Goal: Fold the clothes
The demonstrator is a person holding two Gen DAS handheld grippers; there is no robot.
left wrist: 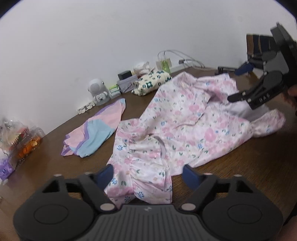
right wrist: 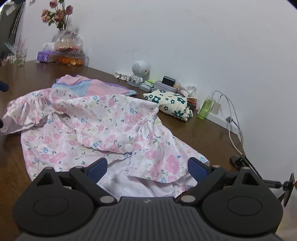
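Note:
A pink floral garment (left wrist: 185, 120) lies rumpled and spread over the brown wooden table (left wrist: 246, 166). In the left wrist view its ruffled end runs between the blue pads of my left gripper (left wrist: 148, 174), which is open; the pads do not press the cloth. My right gripper (left wrist: 239, 82) hovers over the garment's far right end. In the right wrist view the floral garment (right wrist: 104, 118) lies with a white-lined edge between the wide-apart pads of my right gripper (right wrist: 147, 166), which is open. A folded pastel pink, blue and purple garment (left wrist: 96, 129) lies beside it.
Along the wall stand a cream pouch with dark flowers (right wrist: 170, 103), a small white robot figure (right wrist: 139, 72), small boxes, a green bottle (right wrist: 205, 107) and charger cables (right wrist: 232, 120). Food containers (right wrist: 70, 55) and a vase of flowers (right wrist: 59, 16) stand at the far left.

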